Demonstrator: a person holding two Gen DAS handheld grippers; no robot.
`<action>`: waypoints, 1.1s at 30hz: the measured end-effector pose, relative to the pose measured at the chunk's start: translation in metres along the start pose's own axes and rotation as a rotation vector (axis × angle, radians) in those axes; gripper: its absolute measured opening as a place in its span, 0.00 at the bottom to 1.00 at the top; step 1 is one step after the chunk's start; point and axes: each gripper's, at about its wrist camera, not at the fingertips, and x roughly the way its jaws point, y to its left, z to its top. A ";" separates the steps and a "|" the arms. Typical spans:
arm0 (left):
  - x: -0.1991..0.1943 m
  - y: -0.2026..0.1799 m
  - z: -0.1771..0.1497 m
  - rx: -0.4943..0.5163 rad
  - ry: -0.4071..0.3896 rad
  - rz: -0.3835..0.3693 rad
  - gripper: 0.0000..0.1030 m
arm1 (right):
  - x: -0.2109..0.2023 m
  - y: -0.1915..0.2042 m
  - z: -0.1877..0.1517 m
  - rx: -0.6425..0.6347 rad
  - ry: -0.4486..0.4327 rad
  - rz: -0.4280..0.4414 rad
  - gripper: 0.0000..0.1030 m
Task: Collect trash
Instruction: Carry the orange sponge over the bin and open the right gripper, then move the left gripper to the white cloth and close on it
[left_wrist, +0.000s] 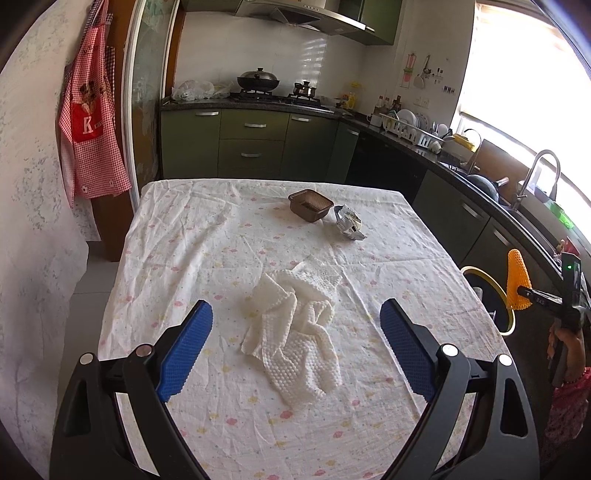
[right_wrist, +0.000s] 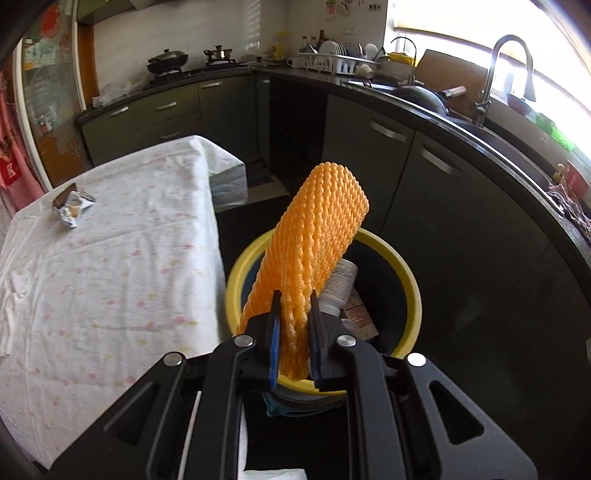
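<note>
My left gripper (left_wrist: 295, 314) is open above the cloth-covered table (left_wrist: 184, 258), its blue fingers on either side of a crumpled white paper towel (left_wrist: 295, 339). Farther back lie a brown plastic tray (left_wrist: 311, 205) and a torn silver wrapper (left_wrist: 349, 223), which also shows in the right wrist view (right_wrist: 72, 205). My right gripper (right_wrist: 293, 317) is shut on an orange foam net sleeve (right_wrist: 317, 236) and holds it over a yellow-rimmed trash bin (right_wrist: 413, 295) beside the table. The bin holds a white bottle (right_wrist: 338, 284) and other scraps. The sleeve (left_wrist: 517, 280) and bin (left_wrist: 511, 317) also show in the left wrist view.
Dark kitchen counters (right_wrist: 461, 122) with a sink and tap (right_wrist: 495, 74) run along the right. A stove with pots (left_wrist: 258, 79) stands at the back. A red apron (left_wrist: 92, 122) hangs at the left. The bin stands on the floor between table edge and cabinets.
</note>
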 end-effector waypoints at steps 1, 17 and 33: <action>0.002 -0.003 0.001 0.003 0.004 0.001 0.88 | 0.009 -0.004 0.000 -0.004 0.011 -0.006 0.12; 0.038 -0.029 0.002 0.045 0.080 -0.018 0.88 | 0.029 -0.013 -0.005 0.069 0.012 0.010 0.47; 0.095 -0.029 -0.014 0.098 0.201 0.060 0.90 | -0.038 -0.026 -0.024 0.225 -0.155 0.102 0.58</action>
